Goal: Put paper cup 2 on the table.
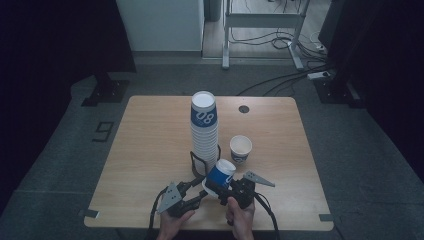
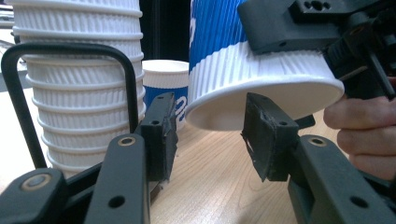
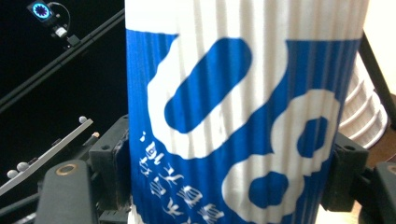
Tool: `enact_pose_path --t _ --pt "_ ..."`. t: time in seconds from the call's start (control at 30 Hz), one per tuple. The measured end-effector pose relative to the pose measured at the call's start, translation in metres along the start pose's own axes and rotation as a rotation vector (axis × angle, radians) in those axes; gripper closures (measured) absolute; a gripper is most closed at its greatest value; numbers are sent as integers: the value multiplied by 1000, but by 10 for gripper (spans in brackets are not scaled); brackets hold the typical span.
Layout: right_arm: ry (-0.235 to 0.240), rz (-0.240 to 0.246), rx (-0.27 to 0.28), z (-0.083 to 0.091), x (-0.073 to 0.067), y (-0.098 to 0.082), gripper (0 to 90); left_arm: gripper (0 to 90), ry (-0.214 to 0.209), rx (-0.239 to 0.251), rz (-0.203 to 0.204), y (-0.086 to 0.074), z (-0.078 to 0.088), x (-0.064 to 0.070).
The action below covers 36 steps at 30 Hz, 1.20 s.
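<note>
Being gripped by the right gripper (image 1: 223, 192), a blue-and-white cup (image 1: 220, 177) is being held tilted above the near table (image 1: 150, 150) edge. Its jaws are clenched on the cup's wall. The left gripper (image 2: 210, 135) is being kept released, pads beside the cup's base but apart. One cup (image 1: 240, 149) is standing alone, beside the tall stack (image 1: 204, 130). Judging so, the held cup is not yet set down.

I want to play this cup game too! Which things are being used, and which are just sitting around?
Being used: blue-and-white cup, clamped in the right gripper; left gripper, jaws open beside its rim; tall stack of cups.

Sitting around: single cup; wooden table; white frame and cables on the floor.
</note>
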State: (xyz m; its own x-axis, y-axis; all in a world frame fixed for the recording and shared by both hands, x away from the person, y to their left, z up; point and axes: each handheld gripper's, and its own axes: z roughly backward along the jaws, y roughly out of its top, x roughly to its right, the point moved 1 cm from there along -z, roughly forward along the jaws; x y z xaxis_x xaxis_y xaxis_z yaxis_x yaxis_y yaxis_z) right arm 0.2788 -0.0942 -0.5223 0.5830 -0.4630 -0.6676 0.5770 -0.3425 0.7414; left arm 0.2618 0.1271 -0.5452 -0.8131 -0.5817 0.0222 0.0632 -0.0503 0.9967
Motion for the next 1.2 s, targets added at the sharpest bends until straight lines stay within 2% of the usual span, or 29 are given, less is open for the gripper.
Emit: enact_pose_path --t 0.2,0.27,0.3,0.63,0.8,0.87,0.93,1.07,1.2 --pt "30 -81 5 0 5 -4 220 578 12 13 -6 -1 -3 2" --pt "27 -90 6 0 6 -5 220 587 13 17 -9 -2 -3 2" --pt "44 -106 9 0 6 -6 220 597 13 19 -9 -2 -3 2" --pt "95 -161 -13 -3 4 -9 221 665 37 50 -14 -1 -9 4" --pt "108 -168 -36 -7 2 -13 222 683 57 42 -16 0 -13 3" --pt "112 -165 -49 -9 1 -13 222 707 62 38 -16 0 -14 3" --pt "107 -162 -53 -10 1 -14 220 762 86 37 0 1 -15 1" --pt "102 -156 -67 -11 1 -14 195 809 72 33 12 -1 -14 0" --pt "98 -120 -60 -12 1 -15 166 824 65 16 20 0 -14 0"
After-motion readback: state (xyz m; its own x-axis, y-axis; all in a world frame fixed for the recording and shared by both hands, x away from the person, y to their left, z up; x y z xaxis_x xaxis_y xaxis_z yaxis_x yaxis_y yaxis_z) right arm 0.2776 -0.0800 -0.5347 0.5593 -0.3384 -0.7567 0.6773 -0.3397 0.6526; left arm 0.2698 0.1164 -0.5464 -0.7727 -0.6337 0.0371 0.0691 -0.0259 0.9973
